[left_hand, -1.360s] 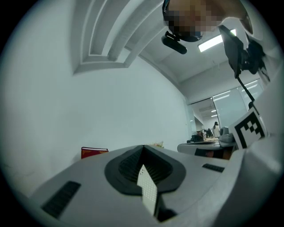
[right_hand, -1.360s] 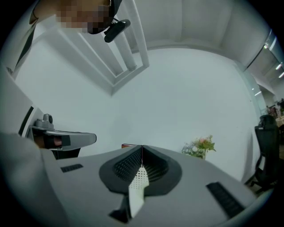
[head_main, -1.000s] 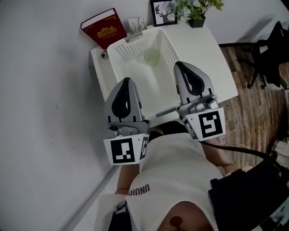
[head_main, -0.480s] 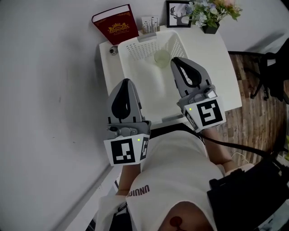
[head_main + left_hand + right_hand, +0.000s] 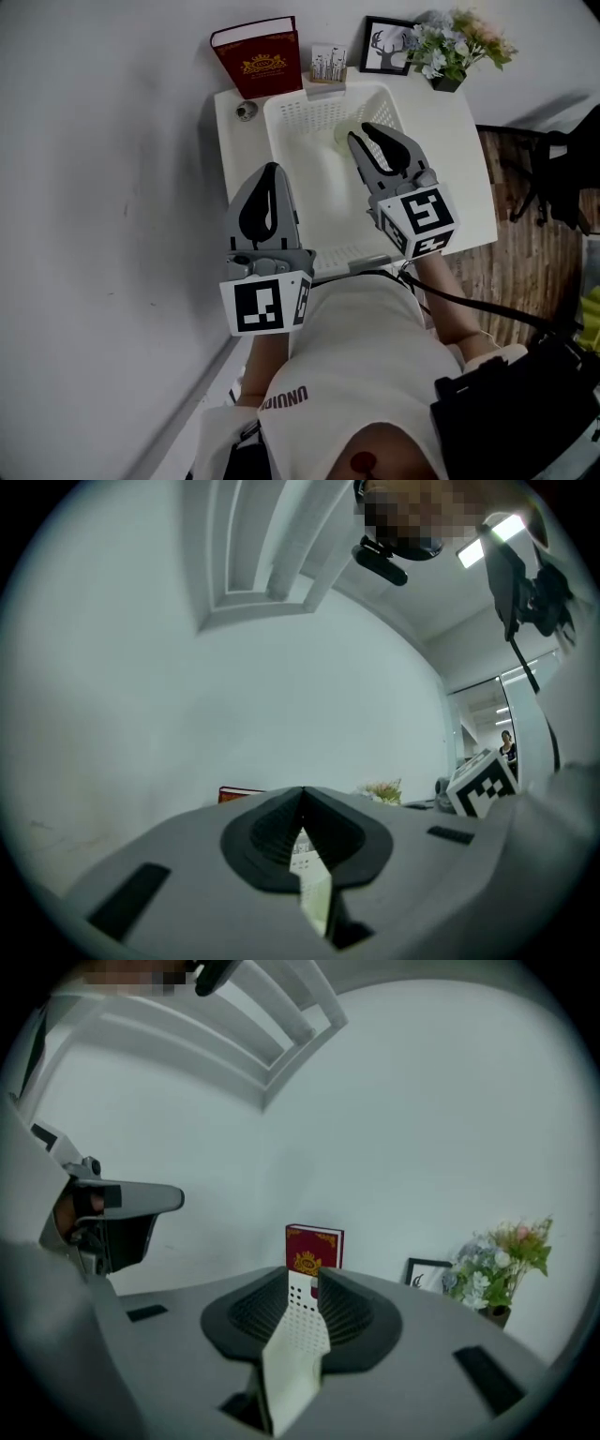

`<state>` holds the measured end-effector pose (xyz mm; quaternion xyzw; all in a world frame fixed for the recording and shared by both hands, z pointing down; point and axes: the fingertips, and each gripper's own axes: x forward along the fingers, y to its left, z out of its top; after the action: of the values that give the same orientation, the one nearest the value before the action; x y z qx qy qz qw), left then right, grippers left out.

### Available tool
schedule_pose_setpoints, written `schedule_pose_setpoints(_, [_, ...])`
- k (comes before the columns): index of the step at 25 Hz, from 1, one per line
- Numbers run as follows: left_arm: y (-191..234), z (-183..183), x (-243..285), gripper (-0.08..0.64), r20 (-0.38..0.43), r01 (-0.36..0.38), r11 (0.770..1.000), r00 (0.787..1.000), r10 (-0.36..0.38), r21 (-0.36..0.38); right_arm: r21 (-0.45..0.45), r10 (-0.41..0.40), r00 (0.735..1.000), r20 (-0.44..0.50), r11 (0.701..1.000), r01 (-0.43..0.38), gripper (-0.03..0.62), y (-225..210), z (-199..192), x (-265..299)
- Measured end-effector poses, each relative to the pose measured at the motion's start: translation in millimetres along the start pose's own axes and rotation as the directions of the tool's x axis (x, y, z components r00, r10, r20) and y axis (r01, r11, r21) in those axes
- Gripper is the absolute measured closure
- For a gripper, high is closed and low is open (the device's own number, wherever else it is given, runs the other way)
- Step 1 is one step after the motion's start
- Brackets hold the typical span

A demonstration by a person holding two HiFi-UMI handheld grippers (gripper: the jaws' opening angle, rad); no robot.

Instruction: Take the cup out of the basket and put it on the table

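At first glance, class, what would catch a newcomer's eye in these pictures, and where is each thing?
The right gripper, jaws opening and empty, reaches over the white basket toward the pale cup at its far end. Behind the basket a red book stands against the wall, with flowers at the far right corner of the table.

Dark red with gold crest on the book (image 5: 258, 58) at twelve o'clock; white, hole-patterned, on the basket (image 5: 309, 114); black-and-white squares on the grey left gripper (image 5: 270, 171) and right gripper (image 5: 364, 133).
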<state>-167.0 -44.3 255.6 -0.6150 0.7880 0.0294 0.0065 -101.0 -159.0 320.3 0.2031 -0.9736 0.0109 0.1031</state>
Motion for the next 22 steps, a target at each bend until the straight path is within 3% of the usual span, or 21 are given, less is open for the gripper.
schedule_pose_setpoints(5, [15,-13,3,0.549,-0.017,-0.019,0.998,1.000,0.018,-0.051,-0.060,0.038,0.989,-0.142,0.997,-0.047,0.478,-2,-27,32])
schedule_pose_setpoints(10, [22,-24,3,0.549,-0.027,-0.023,0.996,0.999,0.021,-0.091,-0.079,0.077,0.960,-0.270,0.992,-0.102,0.462,3,-58,56])
schedule_pose_setpoints(22, [33,-29,9,0.549,-0.031,-0.023,0.996,0.999,0.021,-0.083,-0.164,0.018,0.873,-0.488,0.980,-0.112,0.443,-7,-128,79])
